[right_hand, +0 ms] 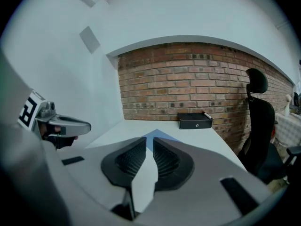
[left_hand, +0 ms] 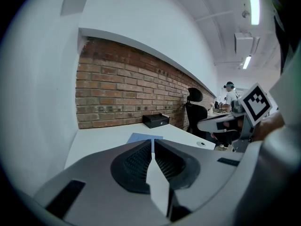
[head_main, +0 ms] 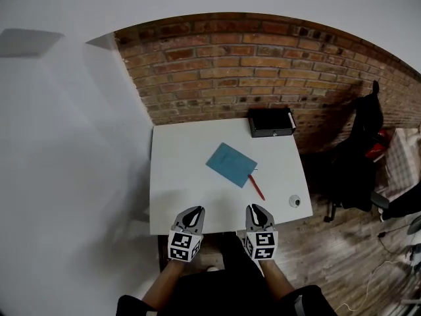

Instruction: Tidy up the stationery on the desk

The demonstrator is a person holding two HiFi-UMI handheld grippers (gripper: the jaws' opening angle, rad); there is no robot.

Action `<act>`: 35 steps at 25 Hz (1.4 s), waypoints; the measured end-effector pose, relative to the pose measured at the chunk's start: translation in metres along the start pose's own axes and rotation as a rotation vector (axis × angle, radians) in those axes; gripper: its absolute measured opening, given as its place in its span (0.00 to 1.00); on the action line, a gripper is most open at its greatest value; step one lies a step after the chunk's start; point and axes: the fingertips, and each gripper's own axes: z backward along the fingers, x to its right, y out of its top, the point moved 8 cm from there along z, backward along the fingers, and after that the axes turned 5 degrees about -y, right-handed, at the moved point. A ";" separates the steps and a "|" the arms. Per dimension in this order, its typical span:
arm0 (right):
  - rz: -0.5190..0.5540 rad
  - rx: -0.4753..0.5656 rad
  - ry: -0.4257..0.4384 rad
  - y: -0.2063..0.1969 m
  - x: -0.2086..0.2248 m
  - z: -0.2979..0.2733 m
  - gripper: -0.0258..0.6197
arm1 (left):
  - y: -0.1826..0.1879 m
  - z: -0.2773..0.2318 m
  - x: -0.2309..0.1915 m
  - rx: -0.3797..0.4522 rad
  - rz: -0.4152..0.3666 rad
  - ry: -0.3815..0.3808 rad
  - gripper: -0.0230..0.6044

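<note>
Black-and-white square markers cover the cube on each claw. The left claw (head_main: 195,210) and right claw (head_main: 258,208) hover side by side at the 6 o'clock edge of the smooth white counter (head_main: 174,189). Each has its ribbed dark pads drawn in to a thin slit and grips nothing. A flat blue notebook (head_main: 231,164), a matte rectangle turned diamond-wise, lies near the counter's middle. A slim red pen (head_main: 256,187) lies at its 4 o'clock, one end just beside the notebook's corner. A low black box (head_main: 271,122) with a small round fitting on its front sits at 1 o'clock against the rough brick wall (head_main: 263,64). A small round white object (head_main: 295,201) with a dark centre sits near the 4 o'clock corner. A black chair (head_main: 358,157) stands off the counter at 3 o'clock.
</note>
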 end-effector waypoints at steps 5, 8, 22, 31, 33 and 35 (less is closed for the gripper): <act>0.021 -0.026 0.018 0.016 0.023 -0.047 0.10 | 0.017 -0.041 -0.019 -0.025 0.022 0.012 0.08; 0.031 -0.057 0.027 0.018 0.039 -0.072 0.10 | 0.025 -0.062 -0.026 -0.036 0.037 0.021 0.08; 0.119 -0.299 0.100 -0.030 0.088 -0.158 0.15 | 0.040 -0.132 -0.048 -0.110 0.079 0.066 0.08; 0.240 -0.438 0.151 -0.063 0.094 -0.184 0.16 | 0.028 -0.133 -0.053 -0.140 0.127 0.120 0.08; 0.250 -0.453 0.136 -0.067 0.094 -0.189 0.16 | 0.024 -0.132 -0.054 -0.147 0.139 0.125 0.08; 0.249 -0.475 0.120 -0.071 0.095 -0.192 0.16 | 0.019 -0.132 -0.054 -0.155 0.152 0.123 0.08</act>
